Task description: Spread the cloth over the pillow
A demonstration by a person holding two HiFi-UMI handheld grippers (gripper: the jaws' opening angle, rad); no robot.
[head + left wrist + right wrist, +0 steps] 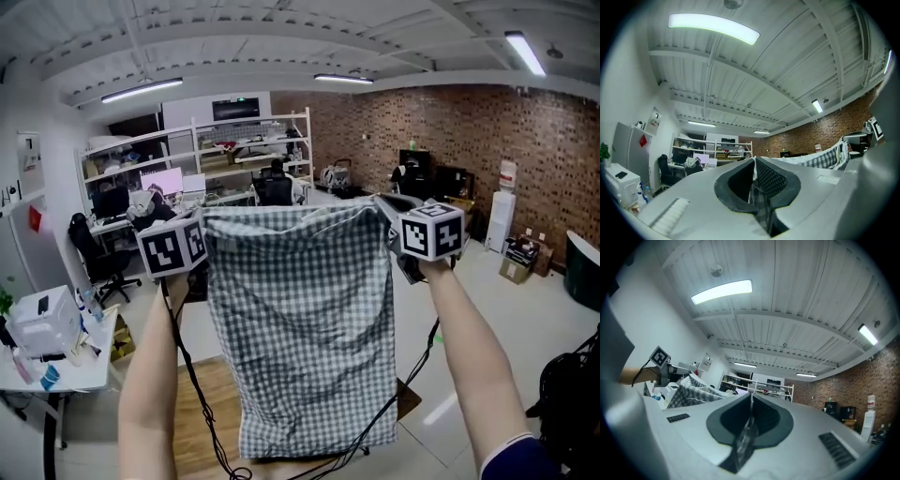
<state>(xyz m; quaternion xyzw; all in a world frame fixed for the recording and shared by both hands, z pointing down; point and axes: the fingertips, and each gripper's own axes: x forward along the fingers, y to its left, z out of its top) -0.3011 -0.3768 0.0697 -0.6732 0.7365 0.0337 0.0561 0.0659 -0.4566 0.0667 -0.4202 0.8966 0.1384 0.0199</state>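
Grey-checked cloth (761, 208) is pinched between the closed jaws of the left gripper (754, 164) and the right gripper (750, 399), a top corner each, at ten and two o'clock in the head view, hanging towards six. Only thin edges are caught, so a corner may slip free during a quick swing. No pillow shows, so the cloth could land askew.

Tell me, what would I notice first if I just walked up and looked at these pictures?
A big checked cloth hangs like a curtain right in the middle of the head view. Its top corners are pinched by the left tool and the right tool, both held up at arm's length. Behind it a long brick wall runs along the right side of the room.
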